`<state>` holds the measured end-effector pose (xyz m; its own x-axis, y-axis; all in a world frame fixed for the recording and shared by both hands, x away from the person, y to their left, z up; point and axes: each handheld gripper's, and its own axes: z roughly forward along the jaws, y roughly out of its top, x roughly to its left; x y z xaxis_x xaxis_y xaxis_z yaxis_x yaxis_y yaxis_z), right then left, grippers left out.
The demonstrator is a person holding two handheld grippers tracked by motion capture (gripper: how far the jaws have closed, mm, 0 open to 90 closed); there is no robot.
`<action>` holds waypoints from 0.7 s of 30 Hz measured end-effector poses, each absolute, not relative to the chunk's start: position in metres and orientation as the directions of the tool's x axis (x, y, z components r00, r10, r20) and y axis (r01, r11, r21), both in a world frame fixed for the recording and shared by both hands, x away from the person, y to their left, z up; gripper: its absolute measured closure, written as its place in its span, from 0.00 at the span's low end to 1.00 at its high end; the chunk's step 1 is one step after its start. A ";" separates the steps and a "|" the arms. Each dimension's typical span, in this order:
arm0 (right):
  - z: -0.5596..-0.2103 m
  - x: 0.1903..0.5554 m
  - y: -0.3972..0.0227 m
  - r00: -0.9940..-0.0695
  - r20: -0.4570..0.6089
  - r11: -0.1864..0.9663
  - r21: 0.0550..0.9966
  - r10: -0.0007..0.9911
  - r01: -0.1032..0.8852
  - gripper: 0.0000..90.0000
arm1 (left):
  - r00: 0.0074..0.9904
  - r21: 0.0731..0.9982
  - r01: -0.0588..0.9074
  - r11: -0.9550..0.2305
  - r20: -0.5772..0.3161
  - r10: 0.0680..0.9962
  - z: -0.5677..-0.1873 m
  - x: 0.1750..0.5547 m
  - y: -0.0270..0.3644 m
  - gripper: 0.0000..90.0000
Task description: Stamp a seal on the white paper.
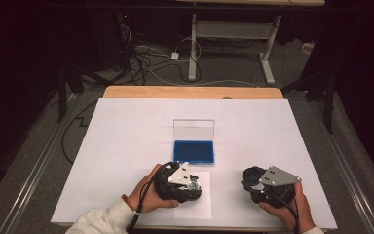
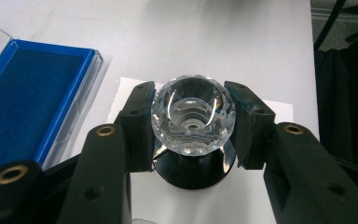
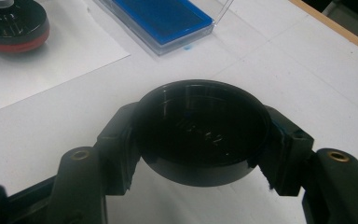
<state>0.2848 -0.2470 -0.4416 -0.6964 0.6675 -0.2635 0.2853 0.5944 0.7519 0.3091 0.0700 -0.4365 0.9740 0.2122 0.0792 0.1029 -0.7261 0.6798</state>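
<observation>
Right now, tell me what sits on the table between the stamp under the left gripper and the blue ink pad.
Nothing: in the high view, bare white table separates the crystal-handled stamp, held in the left gripper, from the blue ink pad.

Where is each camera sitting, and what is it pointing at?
High view: above the person's side, looking forward and down on the table; both hands and the left tool and right tool show.
Left gripper view: rides the left tool, looking along its jaws, shut on a crystal knob.
Right gripper view: rides the right tool, looking along its jaws, shut on a black cap.
Shared: all three show the blue tray; both gripper views show the white paper.
</observation>
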 end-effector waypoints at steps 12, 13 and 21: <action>-0.442 0.285 -0.247 -0.698 -0.263 0.595 0.751 0.666 0.284 0.43 | 0.973 0.665 0.100 -0.740 0.091 0.214 -0.445 0.307 0.065 0.61; -0.442 0.285 -0.247 -0.698 -0.263 0.596 0.751 0.666 0.285 0.43 | 0.972 0.667 0.105 -0.738 0.088 0.218 -0.446 0.307 0.066 0.61; -0.441 0.284 -0.246 -0.698 -0.264 0.597 0.749 0.666 0.286 0.43 | 0.969 0.652 0.133 -0.747 0.071 0.235 -0.445 0.308 0.066 0.61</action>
<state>0.2840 -0.2457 -0.4415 -0.6980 0.6658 -0.2637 0.2864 0.5970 0.7494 0.3080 0.0662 -0.4453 0.9694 0.2352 0.0710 0.1334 -0.7466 0.6518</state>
